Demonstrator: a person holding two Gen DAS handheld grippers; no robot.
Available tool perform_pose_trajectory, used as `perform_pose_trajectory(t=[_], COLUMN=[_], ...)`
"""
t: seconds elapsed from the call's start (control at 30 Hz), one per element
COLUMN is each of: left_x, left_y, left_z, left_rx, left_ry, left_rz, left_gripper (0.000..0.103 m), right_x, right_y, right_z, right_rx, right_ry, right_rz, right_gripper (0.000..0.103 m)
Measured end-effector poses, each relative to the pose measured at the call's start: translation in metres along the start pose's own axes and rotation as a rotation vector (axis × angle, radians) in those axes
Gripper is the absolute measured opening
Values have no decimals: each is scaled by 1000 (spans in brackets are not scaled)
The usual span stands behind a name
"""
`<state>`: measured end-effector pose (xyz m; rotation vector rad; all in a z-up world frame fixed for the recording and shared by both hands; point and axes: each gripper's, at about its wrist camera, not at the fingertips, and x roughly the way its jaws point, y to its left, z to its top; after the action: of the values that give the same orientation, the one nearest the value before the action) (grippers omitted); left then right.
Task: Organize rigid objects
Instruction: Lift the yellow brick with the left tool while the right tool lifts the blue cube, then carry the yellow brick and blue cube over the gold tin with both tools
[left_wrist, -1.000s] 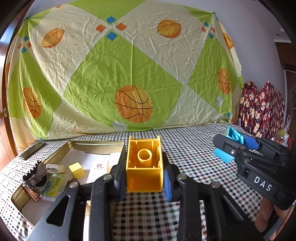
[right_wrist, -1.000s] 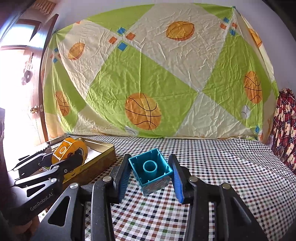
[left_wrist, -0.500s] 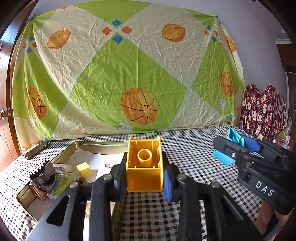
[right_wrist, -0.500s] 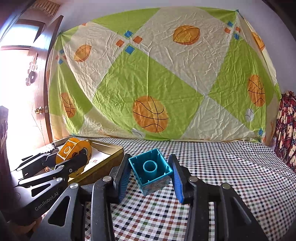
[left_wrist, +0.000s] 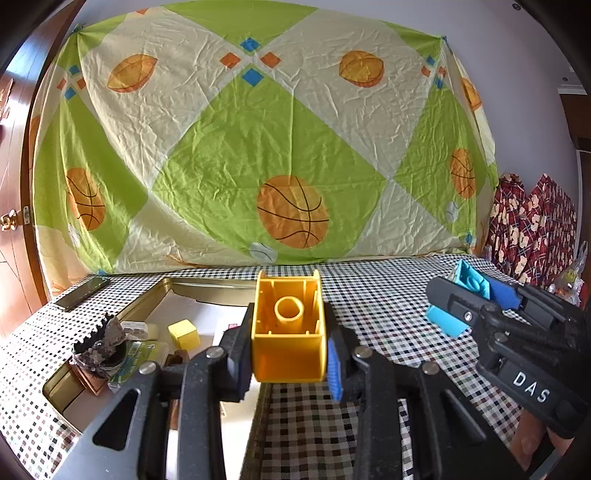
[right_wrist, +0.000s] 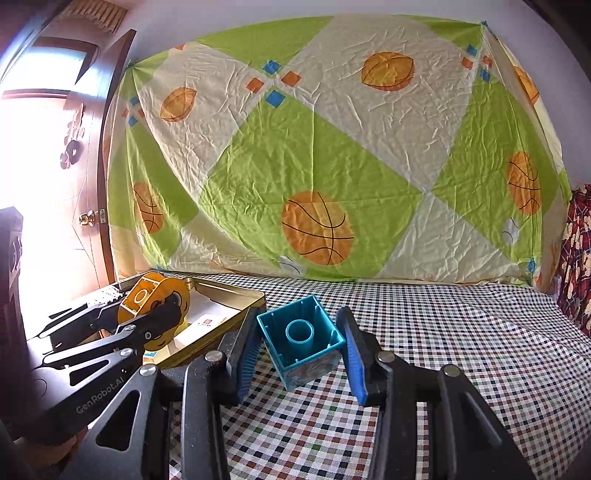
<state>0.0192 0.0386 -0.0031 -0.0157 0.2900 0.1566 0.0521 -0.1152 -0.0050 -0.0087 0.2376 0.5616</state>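
Observation:
My left gripper (left_wrist: 290, 354) is shut on a yellow toy block (left_wrist: 289, 326), hollow side facing me, held above the near right corner of a gold metal tin (left_wrist: 162, 291). My right gripper (right_wrist: 301, 350) is shut on a teal toy block (right_wrist: 303, 341), tilted, above the checkered tablecloth. The right gripper with the teal block also shows in the left wrist view (left_wrist: 469, 299) to the right. The left gripper with the yellow block shows in the right wrist view (right_wrist: 147, 314) at the left, over the tin (right_wrist: 229, 295).
The tin holds a small yellow cube (left_wrist: 183, 332), a dark jagged object (left_wrist: 99, 343), a green packet (left_wrist: 138, 356) and white cards. A phone (left_wrist: 79, 295) lies on the tablecloth left of the tin. A basketball-print sheet hangs behind the table. Red patterned fabric (left_wrist: 532, 229) hangs right.
Both grippers have lifted or tilted up slightly, so the table sits lower in both views. Each still holds its block.

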Motion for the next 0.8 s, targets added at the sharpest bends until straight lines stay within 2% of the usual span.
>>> perform_pose_trajectory(t=[0.4,0.8], left_x=[-5,-11], left_y=[13,27], left_z=[-1,-1], left_rx=[-24,-47], left_ry=[-8,-20], left_rz=[5,15], left_gripper=[31,31], right_x=[4,7], right_y=[25,35], right_z=[1,2], right_rx=[-25,-29], right_ry=[-7,-11], right_rz=[33,44], right_gripper=[44,44])
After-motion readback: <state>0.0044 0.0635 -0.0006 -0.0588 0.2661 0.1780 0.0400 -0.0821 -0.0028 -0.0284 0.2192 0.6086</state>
